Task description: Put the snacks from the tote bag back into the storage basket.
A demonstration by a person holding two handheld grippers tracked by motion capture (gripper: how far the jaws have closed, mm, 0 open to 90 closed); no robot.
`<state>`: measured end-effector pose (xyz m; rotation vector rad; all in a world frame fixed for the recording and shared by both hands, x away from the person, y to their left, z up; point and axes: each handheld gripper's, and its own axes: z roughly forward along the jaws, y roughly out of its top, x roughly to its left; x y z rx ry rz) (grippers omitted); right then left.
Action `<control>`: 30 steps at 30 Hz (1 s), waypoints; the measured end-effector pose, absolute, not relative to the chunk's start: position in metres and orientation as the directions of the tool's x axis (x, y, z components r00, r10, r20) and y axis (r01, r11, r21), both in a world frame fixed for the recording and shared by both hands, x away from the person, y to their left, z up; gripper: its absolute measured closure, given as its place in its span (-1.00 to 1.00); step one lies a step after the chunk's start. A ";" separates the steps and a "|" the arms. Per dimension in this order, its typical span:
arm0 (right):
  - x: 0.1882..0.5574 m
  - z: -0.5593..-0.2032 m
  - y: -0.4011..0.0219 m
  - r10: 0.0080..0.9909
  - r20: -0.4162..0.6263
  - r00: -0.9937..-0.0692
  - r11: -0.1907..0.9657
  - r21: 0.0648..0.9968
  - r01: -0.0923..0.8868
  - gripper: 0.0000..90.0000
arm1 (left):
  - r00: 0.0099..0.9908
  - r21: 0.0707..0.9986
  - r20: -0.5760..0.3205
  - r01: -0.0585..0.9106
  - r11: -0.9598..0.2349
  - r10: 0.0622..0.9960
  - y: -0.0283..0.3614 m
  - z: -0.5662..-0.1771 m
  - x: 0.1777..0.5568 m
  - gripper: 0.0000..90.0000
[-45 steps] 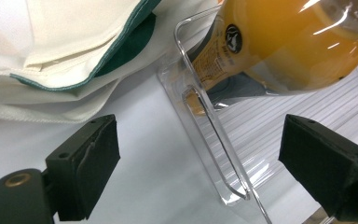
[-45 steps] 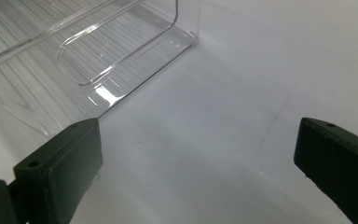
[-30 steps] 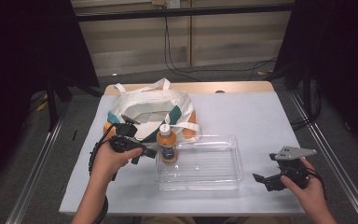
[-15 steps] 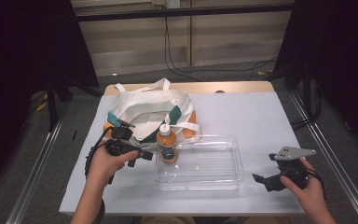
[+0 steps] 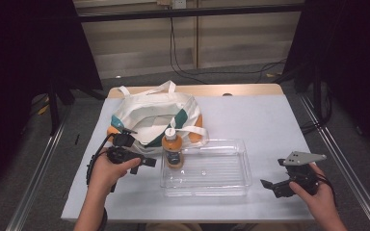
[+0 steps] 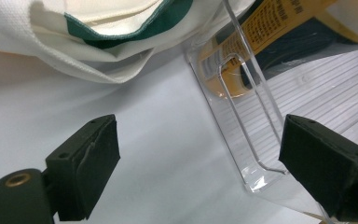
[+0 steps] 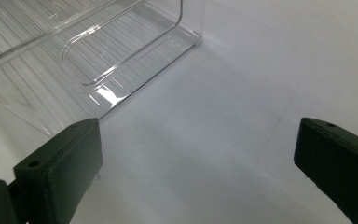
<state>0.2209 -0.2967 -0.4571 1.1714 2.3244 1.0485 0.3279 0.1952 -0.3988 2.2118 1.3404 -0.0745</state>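
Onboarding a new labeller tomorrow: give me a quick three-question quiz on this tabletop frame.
1. True or false: the bottle lies flat inside the clear tray.
2. Which is nearest the left claw? A) bottle B) right claw C) tote bag's far handle
3. Fill in: both claws are ___, holding nothing.

Key: 1 false, it stands upright in the tray's left end. 2 A. 3 open.

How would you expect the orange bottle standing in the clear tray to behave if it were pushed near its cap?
The bottle stands upright, tall and narrow, so it would probably tip rather than slide. Its round body would likely roll once down, though the clear tray walls should contain it. The ribbed tray floor may catch its base, which would make tipping likelier.
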 end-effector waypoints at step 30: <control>0.222 -0.458 -0.295 0.797 0.021 -0.604 0.398 0.734 0.550 -0.98 | 0.509 0.467 -0.326 0.820 -0.332 0.797 0.206 -0.416 0.321 -0.74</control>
